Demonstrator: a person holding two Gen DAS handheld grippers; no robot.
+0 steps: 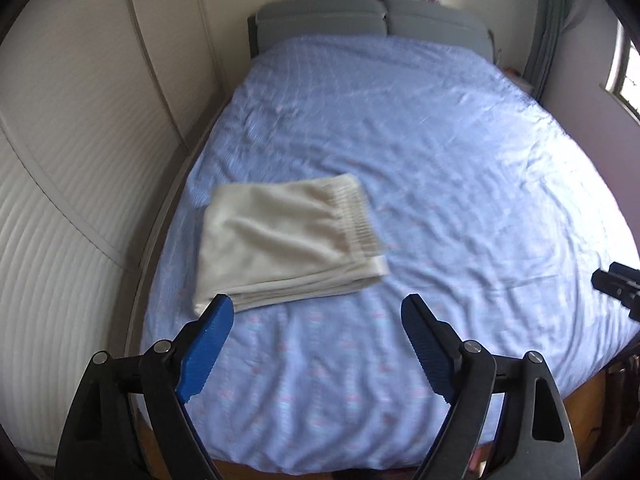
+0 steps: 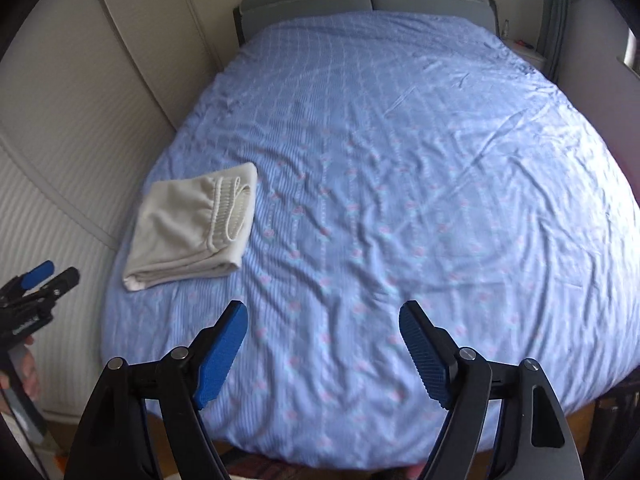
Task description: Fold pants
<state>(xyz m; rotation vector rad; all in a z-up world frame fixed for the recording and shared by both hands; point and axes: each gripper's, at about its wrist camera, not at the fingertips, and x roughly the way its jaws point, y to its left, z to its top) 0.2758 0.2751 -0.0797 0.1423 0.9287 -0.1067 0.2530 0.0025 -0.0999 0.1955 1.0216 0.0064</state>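
Observation:
The cream pants (image 1: 286, 240) lie folded into a compact rectangle on the left side of the blue bed (image 1: 440, 160), elastic waistband facing right. My left gripper (image 1: 318, 306) hangs above the bed's near edge, open, with nothing between its blue pads; the pants sit just beyond its left fingertip. In the right wrist view the same folded pants (image 2: 192, 228) rest far to the left, and my right gripper (image 2: 324, 312) is open and empty over the bedspread (image 2: 400, 200). The left gripper's tip (image 2: 38, 276) shows at that view's left edge, held by a hand.
White ribbed wardrobe doors (image 1: 80, 160) run along the bed's left side. A grey padded headboard (image 1: 372, 20) stands at the far end. A window (image 1: 628, 76) and curtain are at the right. The right gripper's tip (image 1: 616, 284) pokes in at the right edge.

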